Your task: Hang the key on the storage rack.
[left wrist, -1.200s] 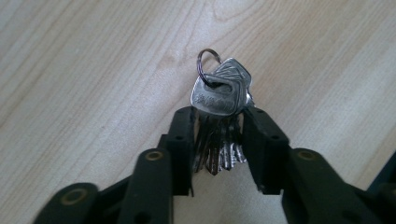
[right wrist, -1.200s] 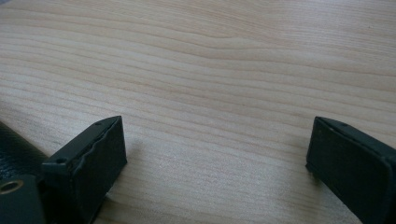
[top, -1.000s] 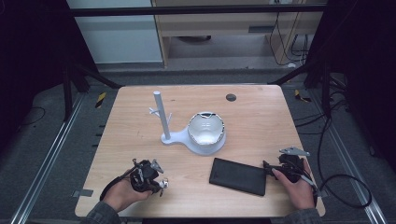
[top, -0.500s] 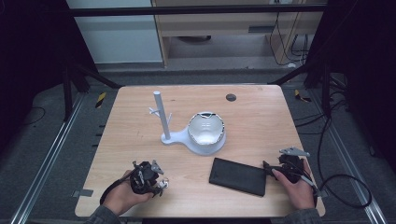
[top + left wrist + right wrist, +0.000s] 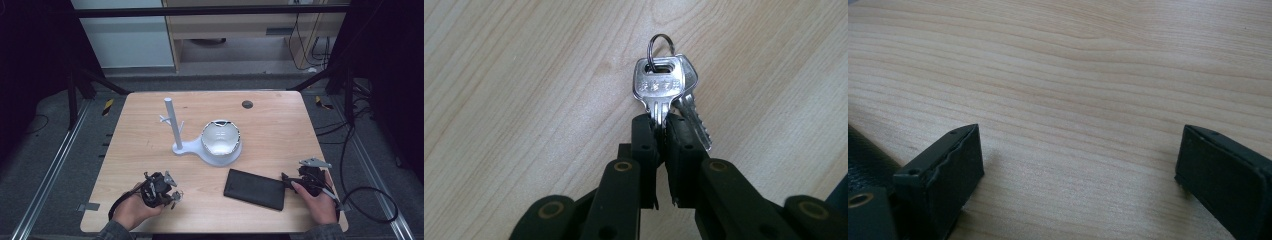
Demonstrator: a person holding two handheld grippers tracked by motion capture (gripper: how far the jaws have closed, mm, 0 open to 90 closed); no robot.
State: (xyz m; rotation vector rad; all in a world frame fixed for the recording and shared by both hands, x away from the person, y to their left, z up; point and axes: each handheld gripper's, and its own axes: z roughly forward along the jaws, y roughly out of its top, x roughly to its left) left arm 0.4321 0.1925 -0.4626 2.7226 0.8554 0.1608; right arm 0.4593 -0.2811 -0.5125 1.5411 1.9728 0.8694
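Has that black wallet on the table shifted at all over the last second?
No. In the high view the black wallet lies at the same spot and angle below the white stand, beside the right gripper.

Blades of the two silver keys on a wire ring point(image 5: 664, 92) hidden between black jaws. Stamped lettering on the front key too blurred to read. Flat black textured case point(image 5: 865, 150) cut off by the left edge. Small dark round mark point(image 5: 247, 104) on the far tabletop too small to identify.

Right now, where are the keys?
The keys are pinched in the left gripper, at the table's near-left edge in the high view, left of the black wallet.
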